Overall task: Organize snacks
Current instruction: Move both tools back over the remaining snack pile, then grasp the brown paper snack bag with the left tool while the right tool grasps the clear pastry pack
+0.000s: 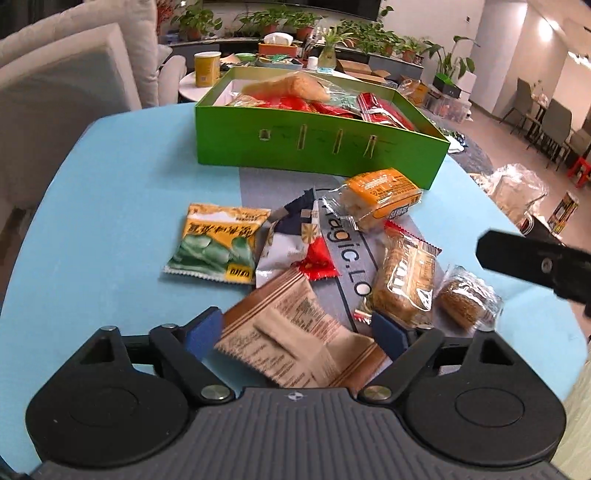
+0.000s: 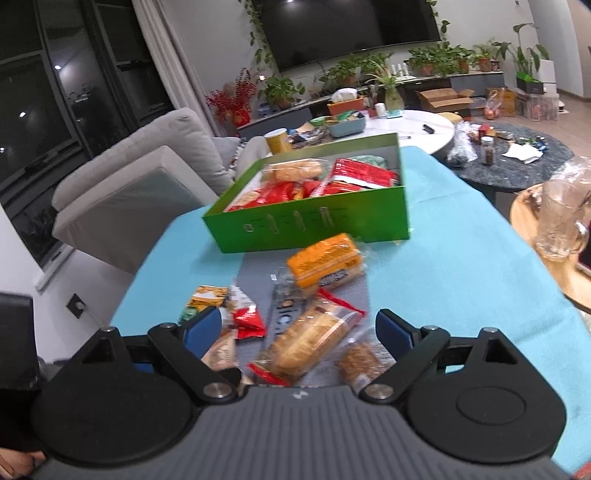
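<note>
Blue pads (image 1: 205, 330) of the left gripper (image 1: 295, 332) stand on either side of a brown-and-cream snack packet (image 1: 291, 332) lying at the near edge of the pile; the jaws are parted and neither pad visibly presses the wrapper, so nothing is grasped. The right gripper (image 2: 297, 332) is likewise spread wide, hanging over a long clear-wrapped bread bar (image 2: 310, 341) with red ends and, just beside it, a small round cake in clear film (image 2: 360, 363); its pads touch neither.

Around these on the light blue table (image 1: 110, 221) lie a green-and-yellow bean packet (image 1: 218, 243), a navy-and-white wrapper (image 1: 291, 229) with a small red sachet (image 1: 317, 264) against it, and an orange-labelled cake pack (image 1: 380, 195) nearest the box. A grey strip with lettering (image 1: 343, 258) runs under the pile.

Beyond the pile sits the open green box (image 1: 314, 147), its front wall cut with narrow slots. Inside are red packets (image 2: 354, 175) heaped together, with a pale bread roll in clear film (image 2: 295, 170) resting on top towards the far side.

Further off, a yellow can (image 1: 207, 68) stands on a white round table, with potted plants (image 1: 199, 22) along a ledge.
</note>
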